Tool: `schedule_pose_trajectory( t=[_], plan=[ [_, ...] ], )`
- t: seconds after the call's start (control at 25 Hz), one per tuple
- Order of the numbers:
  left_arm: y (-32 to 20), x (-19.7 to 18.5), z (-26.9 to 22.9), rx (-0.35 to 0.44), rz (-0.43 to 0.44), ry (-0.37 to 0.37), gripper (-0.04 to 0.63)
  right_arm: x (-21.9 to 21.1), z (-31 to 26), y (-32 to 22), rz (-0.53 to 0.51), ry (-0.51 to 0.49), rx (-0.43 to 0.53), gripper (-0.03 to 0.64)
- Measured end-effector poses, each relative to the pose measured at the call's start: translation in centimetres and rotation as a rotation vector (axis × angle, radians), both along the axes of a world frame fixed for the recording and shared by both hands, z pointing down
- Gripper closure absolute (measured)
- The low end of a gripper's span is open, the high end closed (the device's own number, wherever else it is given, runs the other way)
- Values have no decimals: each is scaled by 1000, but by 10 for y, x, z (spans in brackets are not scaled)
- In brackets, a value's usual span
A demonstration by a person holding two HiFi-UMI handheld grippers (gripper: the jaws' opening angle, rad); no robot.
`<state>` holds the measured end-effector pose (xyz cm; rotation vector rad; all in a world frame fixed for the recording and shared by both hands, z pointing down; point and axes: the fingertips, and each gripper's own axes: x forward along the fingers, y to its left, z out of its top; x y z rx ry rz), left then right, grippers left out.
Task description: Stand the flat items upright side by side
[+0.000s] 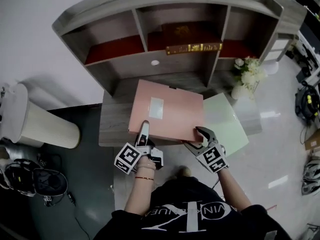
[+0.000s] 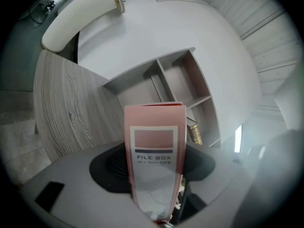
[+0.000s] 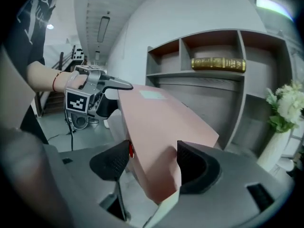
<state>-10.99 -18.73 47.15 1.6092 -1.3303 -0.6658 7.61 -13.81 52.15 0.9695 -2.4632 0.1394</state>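
— Since both grippers have the pink file box by its near edge, which step would you call this?

— The first tipping-up, I'd say. The left gripper has its fingers closed on either side of the labelled spine. The right gripper has its fingers clamped on the box's near right corner. The box sits tilted over the front edge of the counter, with its far edge toward the shelf unit. Whether that far edge rests on the counter, I can't tell.

— And the other flat item?

— A pale green folder lies flat toward the counter's right edge, just beside the box and untouched. Nothing stands upright yet.

— So what does the next move call for?

— Probably swinging the box up onto one narrow edge with both grips firm, then setting it down squarely on the counter. It should leave room alongside for the green folder. Letting go too soon could let the box topple flat.
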Motion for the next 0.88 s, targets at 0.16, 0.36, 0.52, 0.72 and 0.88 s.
schedule_pose_trajectory(
  t=[0.16,0.36,0.52,0.72,0.88],
  plan=[
    [5,-25,-19,44,-31,-98,318,-36,3,-4,-104,-2,-7,298],
    [12,-48,-34,51,-82,-215,318,-73,3,-2,-204,-49,-26,327],
    [21,-53,-46,62,-108,-290,318,-93,5,3,-245,-81,-44,325],
    [28,-62,-56,74,-135,-397,318,-111,9,8,-285,-104,-59,333],
    [31,-71,-64,81,-150,-446,318,-127,9,8,-326,-103,-63,336]
  ],
)
